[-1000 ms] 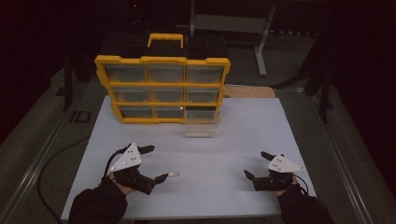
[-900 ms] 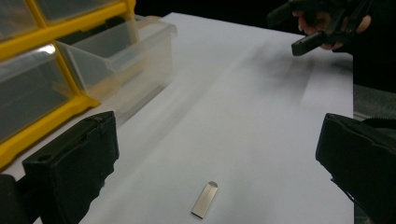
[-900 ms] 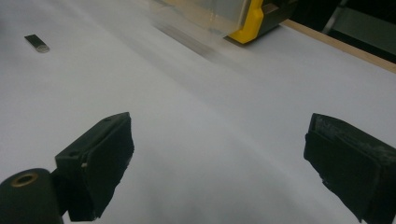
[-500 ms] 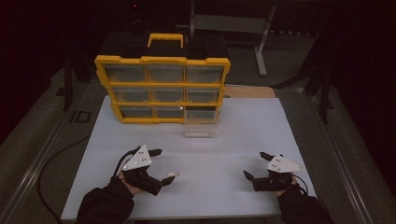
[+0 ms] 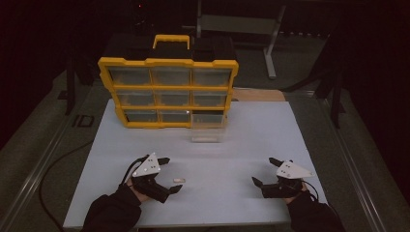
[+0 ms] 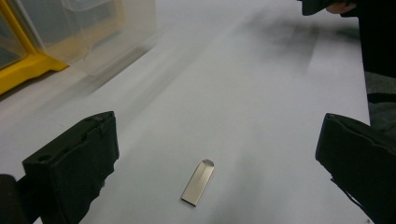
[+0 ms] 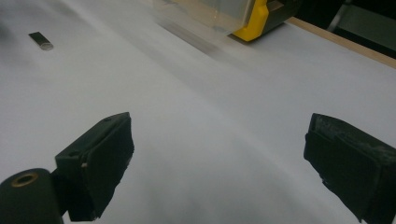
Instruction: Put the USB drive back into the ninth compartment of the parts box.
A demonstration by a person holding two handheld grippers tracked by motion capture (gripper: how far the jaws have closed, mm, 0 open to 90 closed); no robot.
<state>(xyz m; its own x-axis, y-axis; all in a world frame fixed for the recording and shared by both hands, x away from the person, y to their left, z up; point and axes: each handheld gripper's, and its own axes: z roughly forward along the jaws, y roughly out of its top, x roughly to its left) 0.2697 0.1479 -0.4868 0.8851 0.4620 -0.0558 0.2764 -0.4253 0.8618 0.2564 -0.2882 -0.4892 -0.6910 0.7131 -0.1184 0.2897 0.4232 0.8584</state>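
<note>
Hardly any lettering to read

On the dark floor left of the white table (image 5: 300,145), level with the foot of the yellow organizer (image 5: 168,92), stands one pale marking (image 5: 82,121) that looks like "ID", though the dim light leaves the reading unsure; the organizer's frame and clear drawers, the loose clear drawer (image 5: 208,132) before it, the small metal piece (image 6: 198,181) on the table, the grey plates on the grippers and the black jaws carry no label, brand or number that can be read
</note>
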